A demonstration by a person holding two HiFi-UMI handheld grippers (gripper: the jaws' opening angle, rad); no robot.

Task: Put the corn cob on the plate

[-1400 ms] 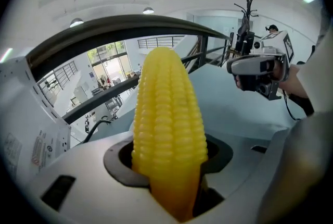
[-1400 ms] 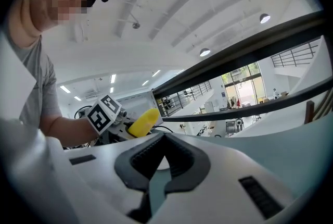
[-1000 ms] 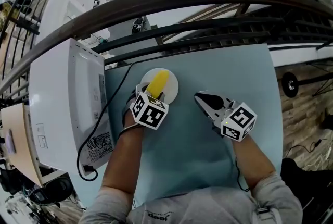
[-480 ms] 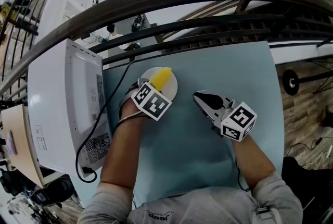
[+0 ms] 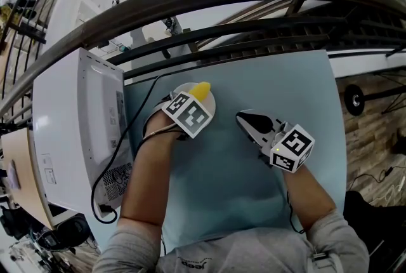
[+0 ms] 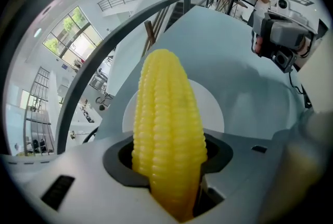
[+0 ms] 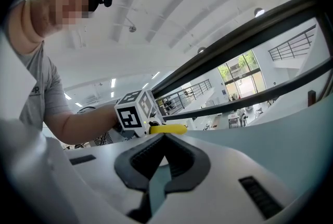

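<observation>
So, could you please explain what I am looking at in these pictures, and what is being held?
There is no robot arm here: a person holds a two-jaw gripper in each hand, and each gripper carries a cube with square markers. The head view comes from a camera on the person's head, looking steeply down on the pale blue table. The left and right gripper views come from a camera riding on each gripper, looking along its own jaws. On the table are a round white plate and, at the left, a large white box-shaped appliance. The left gripper is clamped on a yellow corn cob, held over the plate. The right gripper is shut and empty, to the right of the plate.
</observation>
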